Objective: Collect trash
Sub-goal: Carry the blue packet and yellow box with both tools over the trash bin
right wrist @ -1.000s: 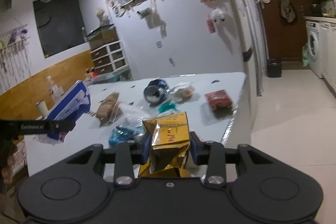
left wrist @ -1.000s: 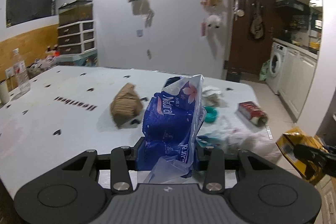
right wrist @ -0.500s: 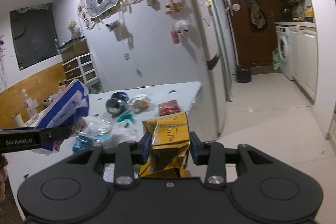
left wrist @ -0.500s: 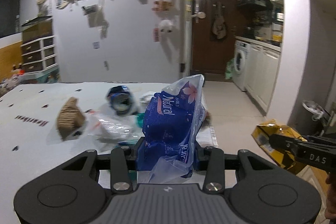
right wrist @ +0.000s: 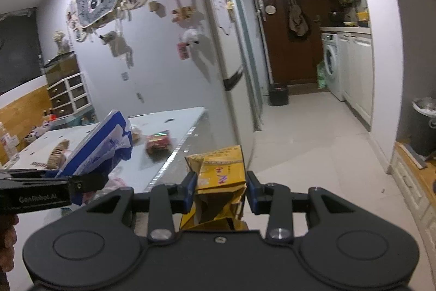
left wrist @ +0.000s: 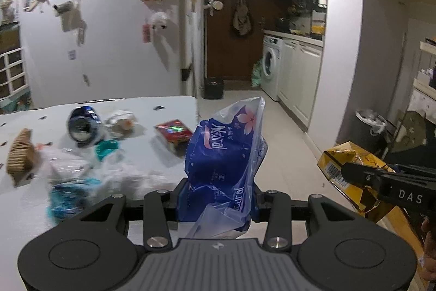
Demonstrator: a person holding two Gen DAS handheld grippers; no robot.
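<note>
My left gripper is shut on a blue plastic tissue wrapper that stands up between its pads, over the table's right edge. In the right wrist view the same wrapper shows at the left. My right gripper is shut on a crumpled yellow foil pack, held over the floor beside the table. From the left wrist view that pack hangs at the right. A dark bin with a white liner stands on the floor ahead at the right, by the wall corner.
On the white table lie a crushed can, a red pack, brown crumpled paper, clear plastic and a teal lid. A fridge stands behind the table. Tiled floor runs to the kitchen.
Both hands have swung right, away from the table's middle toward the kitchen floor. The bin has come into view. Both grips are unchanged.
</note>
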